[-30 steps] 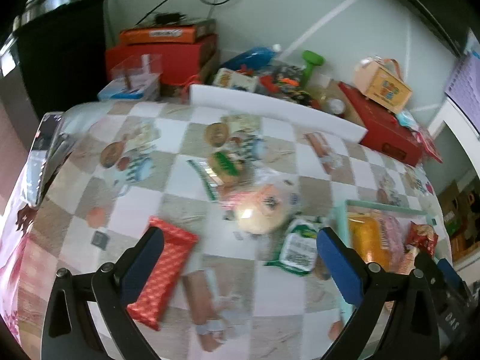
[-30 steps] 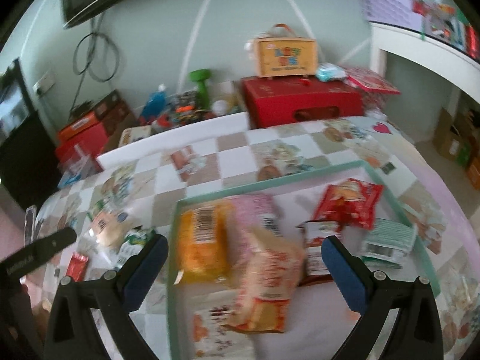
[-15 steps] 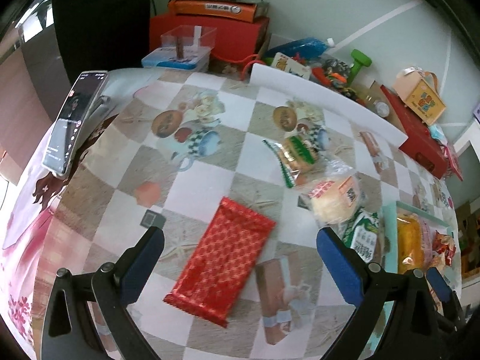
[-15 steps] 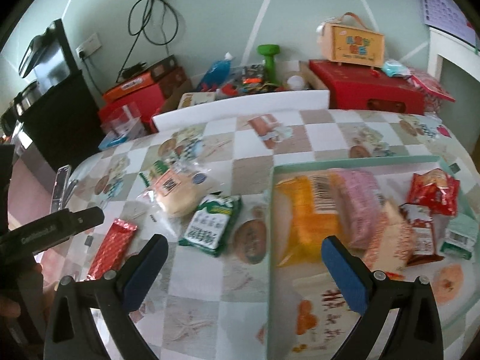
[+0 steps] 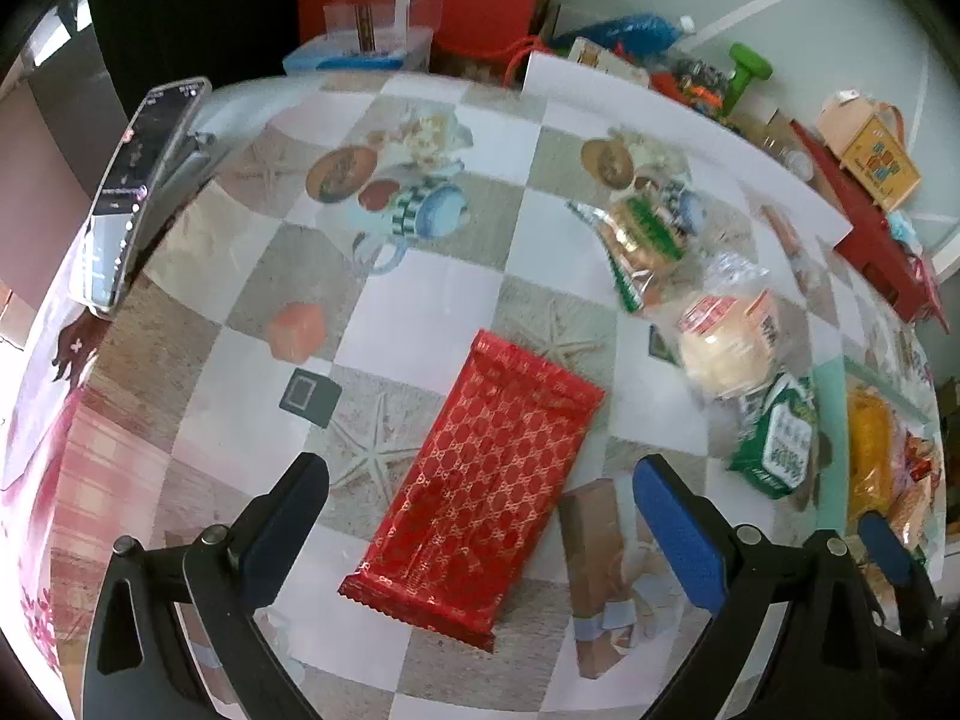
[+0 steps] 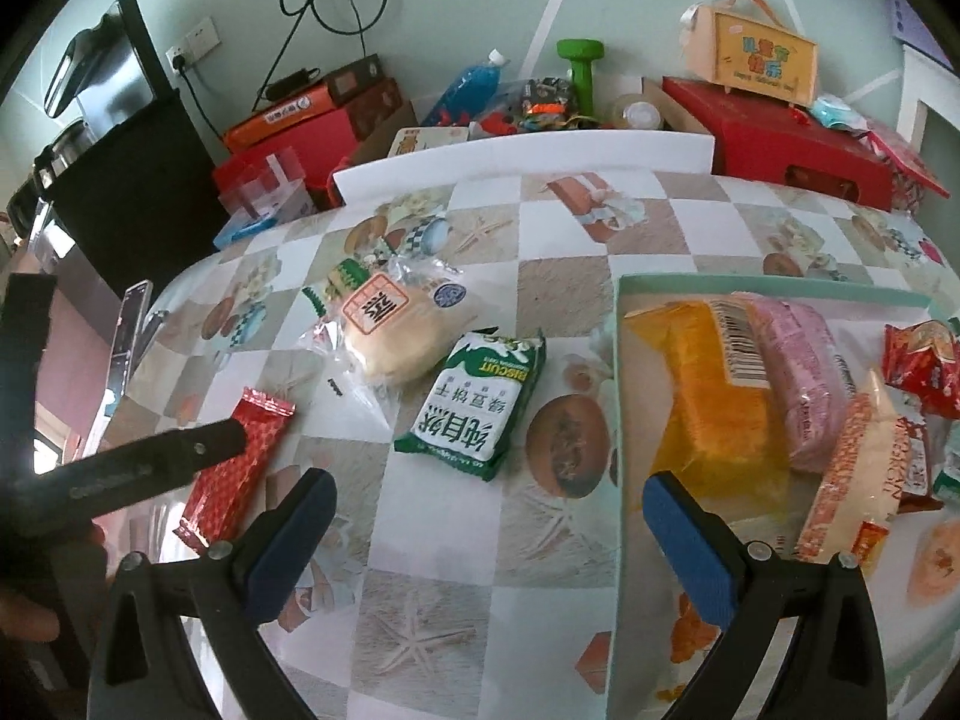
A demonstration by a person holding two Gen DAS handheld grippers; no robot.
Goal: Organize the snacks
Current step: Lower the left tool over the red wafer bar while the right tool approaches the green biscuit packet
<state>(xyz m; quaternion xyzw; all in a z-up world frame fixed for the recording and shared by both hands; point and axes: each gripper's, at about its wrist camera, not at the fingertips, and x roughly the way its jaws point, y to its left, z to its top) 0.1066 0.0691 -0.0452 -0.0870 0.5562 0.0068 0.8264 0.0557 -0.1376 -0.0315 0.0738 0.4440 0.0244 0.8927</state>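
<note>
A flat red patterned snack pack (image 5: 480, 480) lies on the checked tablecloth, straddled by my open left gripper (image 5: 480, 516) just above it. The same red pack (image 6: 237, 468) shows at the left of the right wrist view, partly behind the left gripper's black finger (image 6: 132, 468). A green biscuit bag (image 6: 474, 402) and a bun in clear wrap (image 6: 390, 330) lie mid-table; a green-striped pastry pack (image 5: 642, 234) lies beyond them. My right gripper (image 6: 486, 540) is open and holds nothing, hovering near the biscuit bag. The teal tray (image 6: 618, 396) at the right holds several snacks.
A phone (image 5: 138, 192) leans at the table's left edge. Red boxes (image 6: 780, 138), a green dumbbell (image 6: 579, 69), a blue bottle (image 6: 471, 87) and a small carry box (image 6: 750, 63) crowd the wall side behind a white board (image 6: 522, 159).
The left gripper has come closer over the red pack, which now fills the space between its fingers. The right gripper has swung left, from over the tray to the biscuit bag.
</note>
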